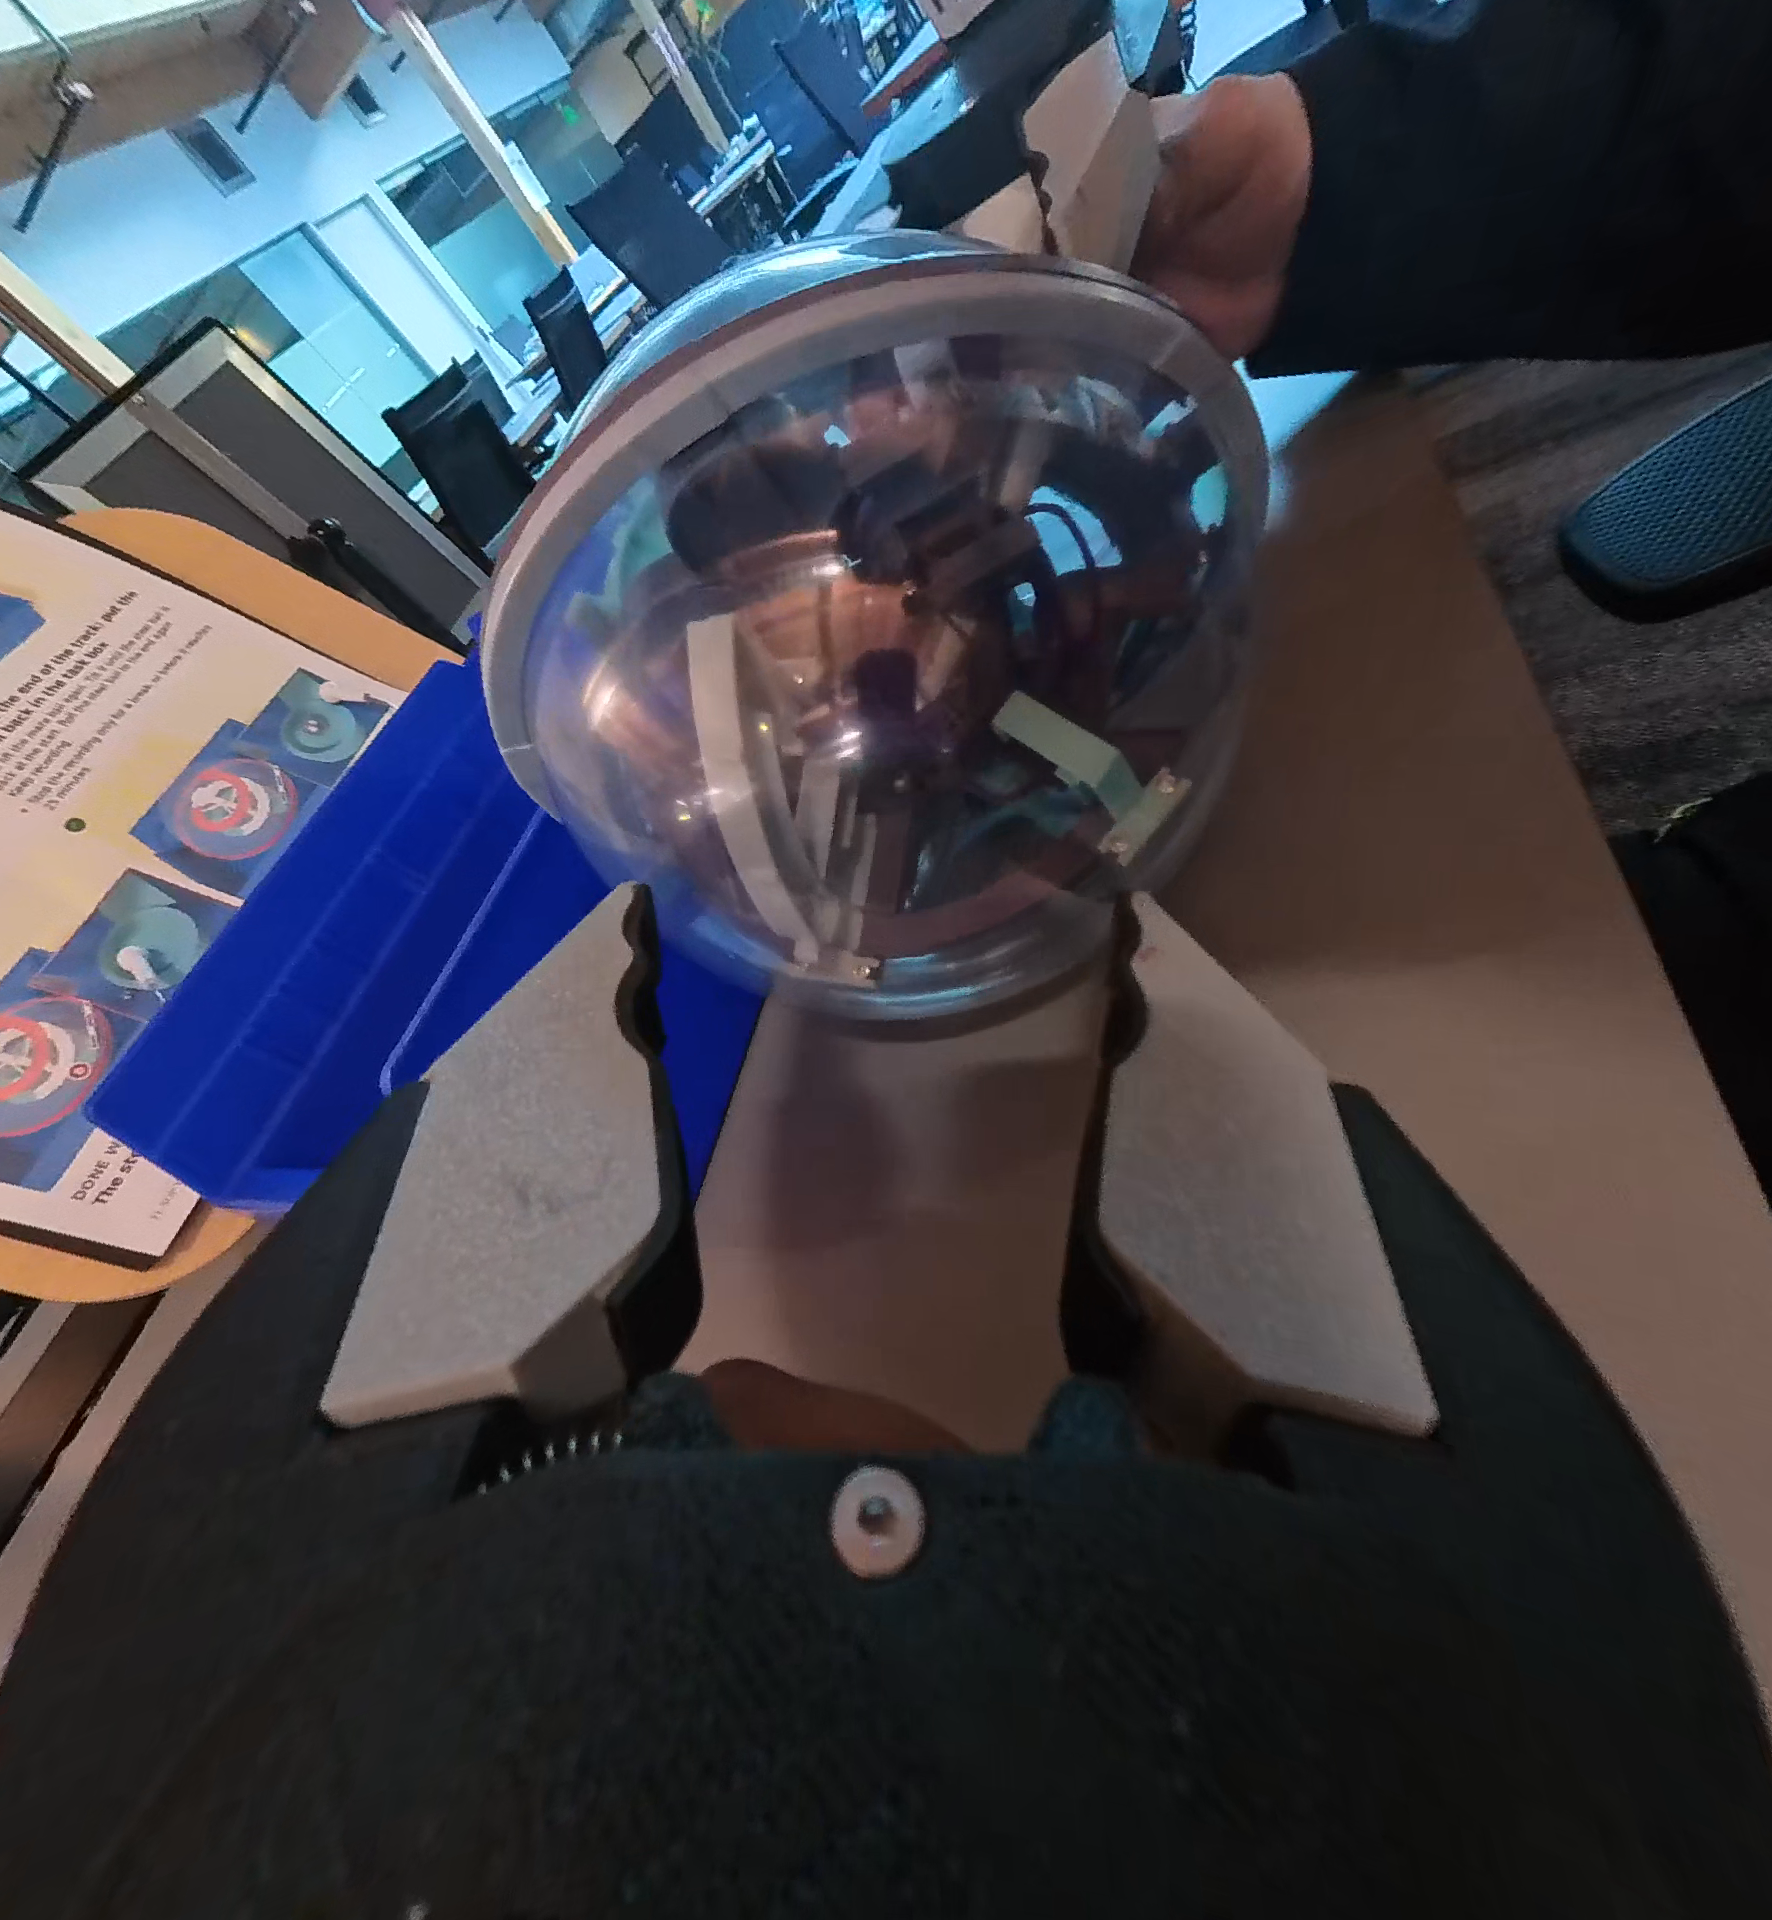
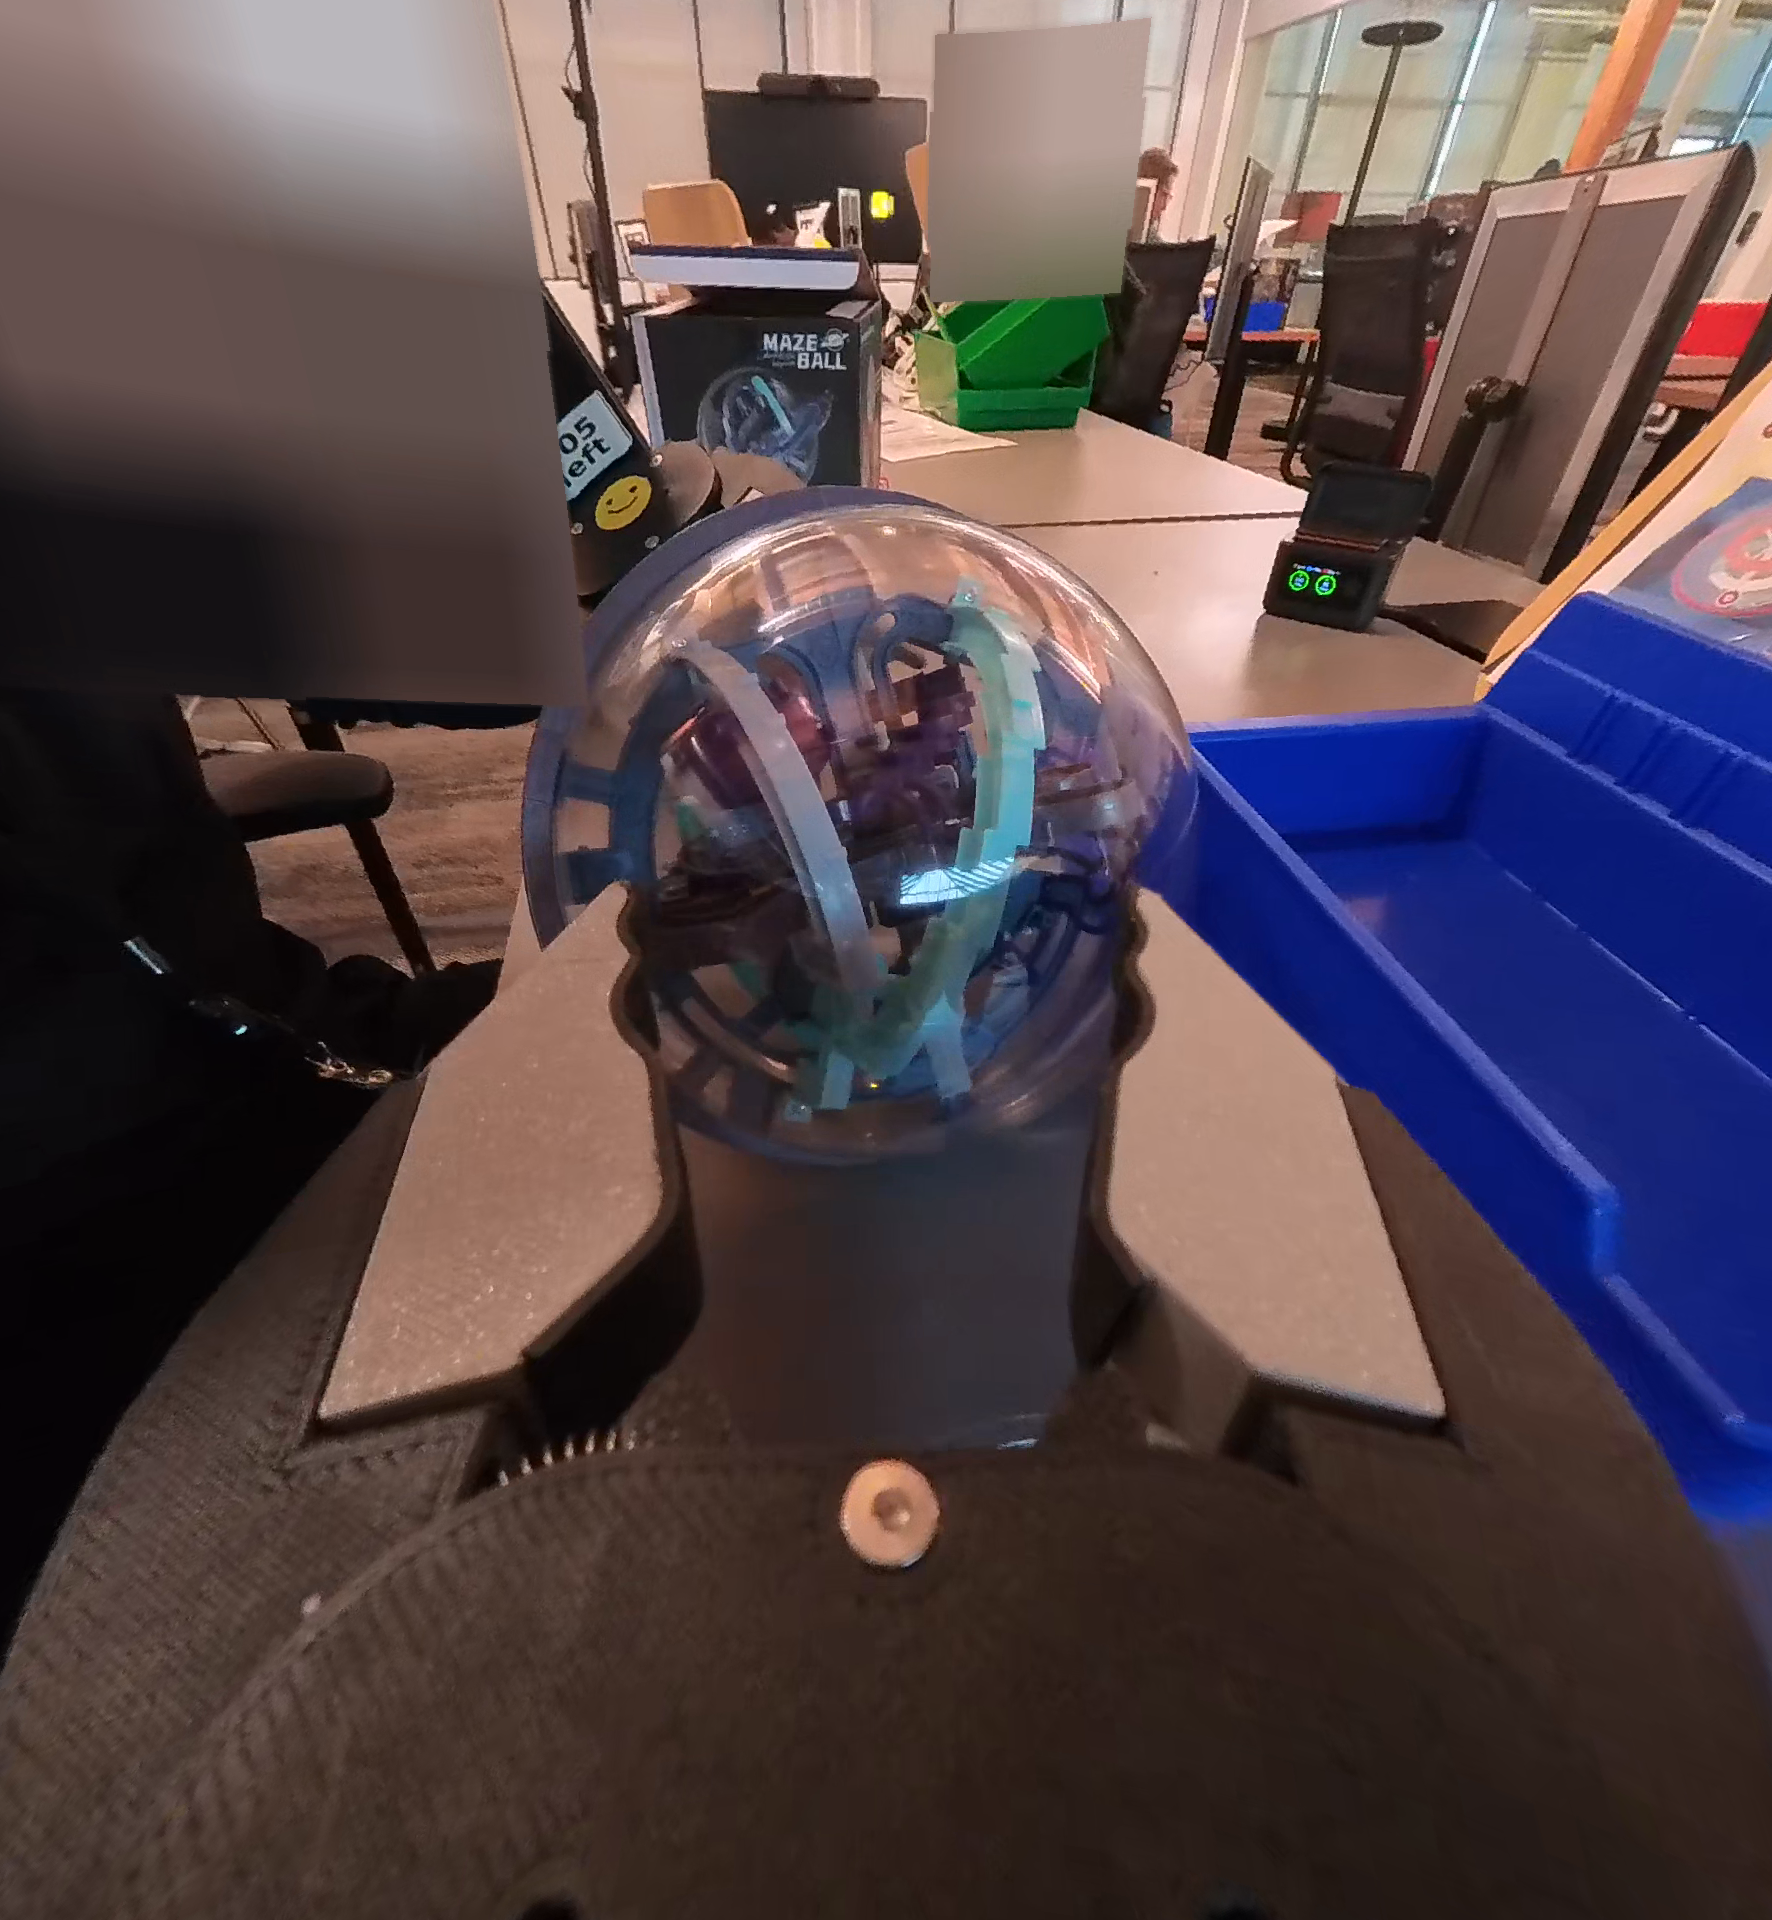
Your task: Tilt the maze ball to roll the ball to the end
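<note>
Gripping the maze ball (image 2: 861, 821) from opposite sides just beside the blue bin (image 2: 1484, 935), left gripper (image 1: 882, 935) and right gripper (image 2: 877, 945) each sit part-open, pads clamped on its shell; tilt step underway, next needs slow coordinated tilts.

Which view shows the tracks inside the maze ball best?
The right wrist view: the maze ball shows grey, teal and purple tracks clearly. In the left wrist view the maze ball is mostly glare and reflections; few tracks show.

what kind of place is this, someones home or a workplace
Most likely an open-plan office or lab: rows of desks with black office chairs, grey partition panels, and a blue parts bin by the maze ball on a grey table.
</note>
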Demonstrator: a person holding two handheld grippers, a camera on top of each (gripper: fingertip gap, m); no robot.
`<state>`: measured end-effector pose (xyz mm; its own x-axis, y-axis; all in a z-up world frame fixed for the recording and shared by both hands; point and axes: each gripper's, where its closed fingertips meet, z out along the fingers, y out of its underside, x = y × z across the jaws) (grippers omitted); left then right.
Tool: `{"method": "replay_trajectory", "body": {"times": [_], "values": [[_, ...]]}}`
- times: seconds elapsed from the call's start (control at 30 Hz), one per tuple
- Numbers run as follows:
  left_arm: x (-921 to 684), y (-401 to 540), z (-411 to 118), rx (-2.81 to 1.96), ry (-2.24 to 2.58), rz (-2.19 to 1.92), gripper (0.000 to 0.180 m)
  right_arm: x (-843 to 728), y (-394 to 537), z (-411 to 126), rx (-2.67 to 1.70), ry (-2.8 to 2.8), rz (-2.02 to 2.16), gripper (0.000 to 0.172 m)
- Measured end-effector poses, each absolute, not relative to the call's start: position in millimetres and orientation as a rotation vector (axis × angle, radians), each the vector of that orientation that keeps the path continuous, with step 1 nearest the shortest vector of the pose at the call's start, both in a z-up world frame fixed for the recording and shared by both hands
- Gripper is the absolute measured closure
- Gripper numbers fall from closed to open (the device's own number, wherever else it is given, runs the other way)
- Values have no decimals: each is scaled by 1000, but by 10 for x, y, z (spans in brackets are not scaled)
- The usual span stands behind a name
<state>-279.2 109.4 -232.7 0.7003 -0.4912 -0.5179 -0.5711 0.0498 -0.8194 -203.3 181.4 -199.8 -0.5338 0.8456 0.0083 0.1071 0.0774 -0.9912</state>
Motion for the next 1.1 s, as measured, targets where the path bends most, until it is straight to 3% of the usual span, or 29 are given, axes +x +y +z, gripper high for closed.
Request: {"method": "replay_trajectory", "body": {"times": [0.27, 0.53, 0.6, 0.77, 0.93, 1.1], "values": [[-2745, 1109, -2297, -1565, 892, 86, 94, -1976, 1833, -2083, -1043, -1709, 1522, 84], [-2682, 1138, -2283, -1555, 872, 67, 96, -2020, 1614, -2216, -1141, -1721, 1423, 23], [-2651, 1146, -2269, -1550, 867, 64, 98, -2117, 1600, -2290, -1192, -1689, 1299, 17], [-2597, 1185, -2240, -1550, 844, 65, 89, -2266, 1671, -2425, -1205, -1664, 953, 14], [-2633, 1197, -2248, -1574, 819, -23, 93, -2266, 1687, -2386, -1227, -1663, 1069, 16], [-2881, 1292, -2459, -1707, 829, -22, 80, -2240, 1701, -2297, -1264, -1650, 1315, 30]]}}
